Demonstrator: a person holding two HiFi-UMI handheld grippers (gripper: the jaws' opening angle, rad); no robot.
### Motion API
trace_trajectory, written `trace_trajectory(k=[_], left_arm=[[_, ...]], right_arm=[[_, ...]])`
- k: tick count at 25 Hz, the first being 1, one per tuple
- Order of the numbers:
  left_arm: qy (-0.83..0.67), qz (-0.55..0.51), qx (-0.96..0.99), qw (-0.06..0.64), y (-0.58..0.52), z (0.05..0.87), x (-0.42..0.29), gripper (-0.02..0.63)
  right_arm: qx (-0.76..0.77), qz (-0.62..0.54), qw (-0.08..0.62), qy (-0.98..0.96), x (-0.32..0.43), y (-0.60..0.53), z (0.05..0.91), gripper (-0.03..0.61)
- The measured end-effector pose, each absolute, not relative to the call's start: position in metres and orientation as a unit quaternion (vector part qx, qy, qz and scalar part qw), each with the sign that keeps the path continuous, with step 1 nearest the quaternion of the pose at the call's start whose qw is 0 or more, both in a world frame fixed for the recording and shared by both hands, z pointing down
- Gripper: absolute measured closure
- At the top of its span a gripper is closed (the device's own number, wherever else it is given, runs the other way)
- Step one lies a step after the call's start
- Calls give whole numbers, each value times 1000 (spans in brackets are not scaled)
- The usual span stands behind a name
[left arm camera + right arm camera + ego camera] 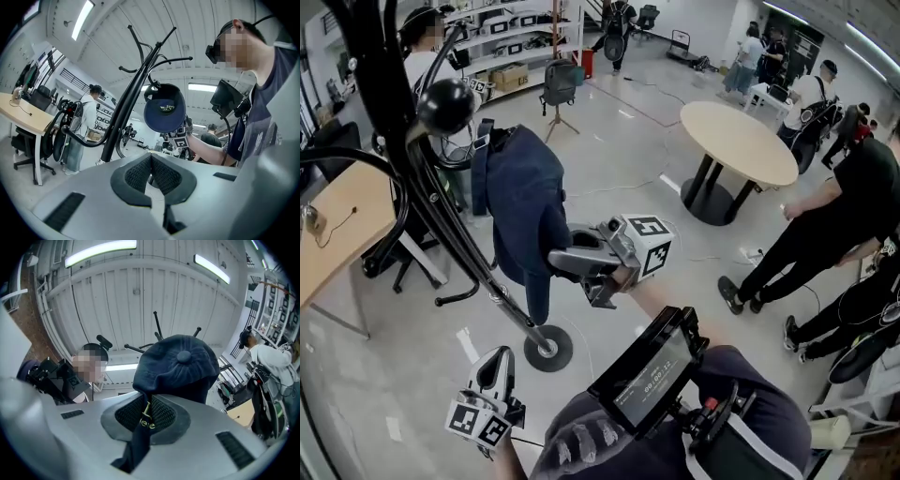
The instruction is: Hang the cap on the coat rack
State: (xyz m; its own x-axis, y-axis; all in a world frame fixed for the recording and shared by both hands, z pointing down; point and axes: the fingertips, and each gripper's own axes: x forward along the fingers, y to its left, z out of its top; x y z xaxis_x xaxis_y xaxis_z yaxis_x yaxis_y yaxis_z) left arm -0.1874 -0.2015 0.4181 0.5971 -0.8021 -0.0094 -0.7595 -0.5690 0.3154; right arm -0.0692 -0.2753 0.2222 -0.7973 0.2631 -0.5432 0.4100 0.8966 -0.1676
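Right hand-held gripper [145, 403] clamped on the back strap of the dark blue cap [178, 359], jaws pinched tight on the fabric. Cap held up in the air just beside the black coat rack [126, 110], crown turned away from the gripper, hook tips showing behind it. Touching a hook or not: impossible to tell. Left hand-held gripper [151, 161] held low, apart from the cap, near the rack's round base [548, 349] on the floor, jaws together with nothing between them.
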Motion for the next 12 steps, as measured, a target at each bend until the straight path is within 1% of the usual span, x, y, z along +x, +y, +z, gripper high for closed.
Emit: trace_trajectory(k=[4, 9, 12], left_arm=[[-437, -71, 886, 139, -204, 411, -179, 607], [-435, -71, 887, 140, -205, 416, -183, 607], [-439, -70, 884, 141, -202, 416, -187, 607]], right_arm=[[174, -150, 266, 936, -62, -278, 220, 549], [162, -185, 268, 932, -72, -293, 246, 549], [155, -191, 256, 935, -81, -297, 257, 549]])
